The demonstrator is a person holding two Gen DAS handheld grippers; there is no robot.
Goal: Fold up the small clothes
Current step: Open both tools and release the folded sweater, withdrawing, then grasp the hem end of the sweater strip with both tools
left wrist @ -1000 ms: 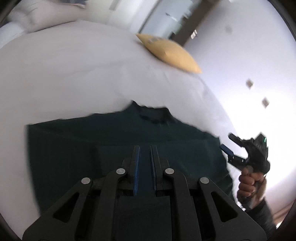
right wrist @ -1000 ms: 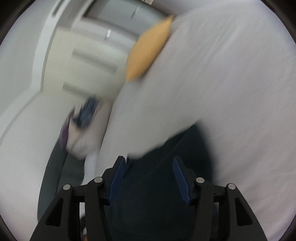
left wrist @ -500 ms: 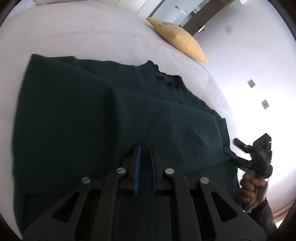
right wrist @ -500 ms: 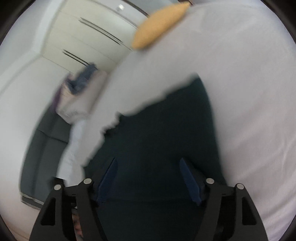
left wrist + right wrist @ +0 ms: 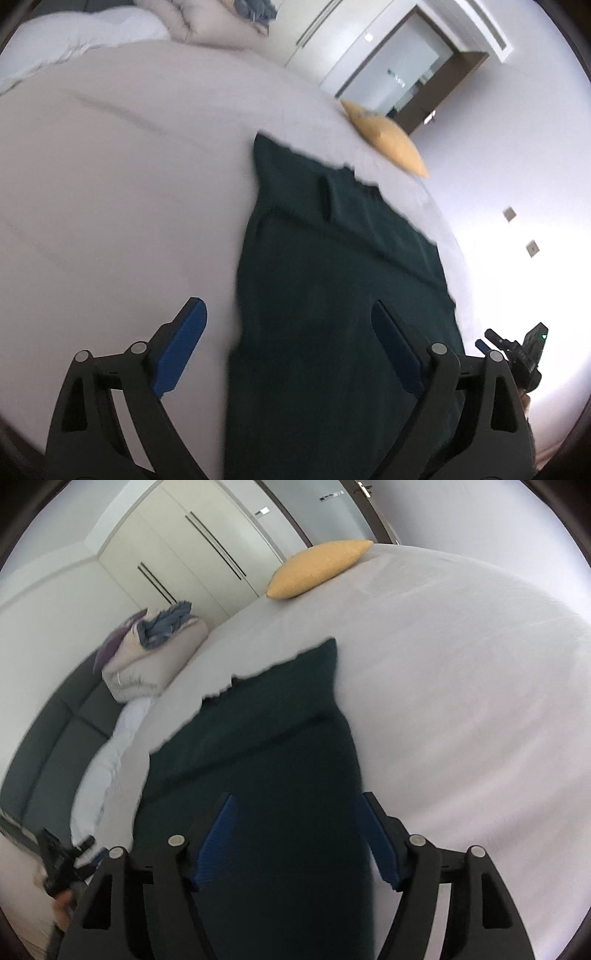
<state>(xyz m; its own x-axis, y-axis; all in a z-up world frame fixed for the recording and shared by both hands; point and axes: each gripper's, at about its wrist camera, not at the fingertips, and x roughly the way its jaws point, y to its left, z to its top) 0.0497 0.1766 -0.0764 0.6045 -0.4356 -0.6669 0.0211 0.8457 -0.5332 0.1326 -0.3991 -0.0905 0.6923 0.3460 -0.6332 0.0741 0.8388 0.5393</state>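
White bed sheet (image 5: 110, 221) fills most of both wrist views, with a mustard-yellow cushion (image 5: 317, 568) at the bed's far edge, cream wardrobe doors (image 5: 192, 539) behind it, and a heap of pale bedding and blue clothes (image 5: 155, 642) off to one side.

On the sheet lies a dark green knitted sweater (image 5: 332, 295), already folded into a long narrow band. Its long axis runs straight away from both cameras, from 6 o'clock near the fingers up toward its neckline at 12 o'clock.

The left gripper (image 5: 288, 354) is opening, its blue-padded fingers (image 5: 181, 343) spread wide. The sweater's left edge lies between them, but the pads do not press on it; one finger hangs over bare sheet.

The right gripper (image 5: 295, 842) also stands open and grips nothing. The band's near end lies beneath the gap, its right edge close to the finger at 3 o'clock.

Each gripper appears small at the edge of the other's view, so they flank the sweater's near end, about equally close. A next fold would likely carry that near end toward 12 o'clock, along the long axis.
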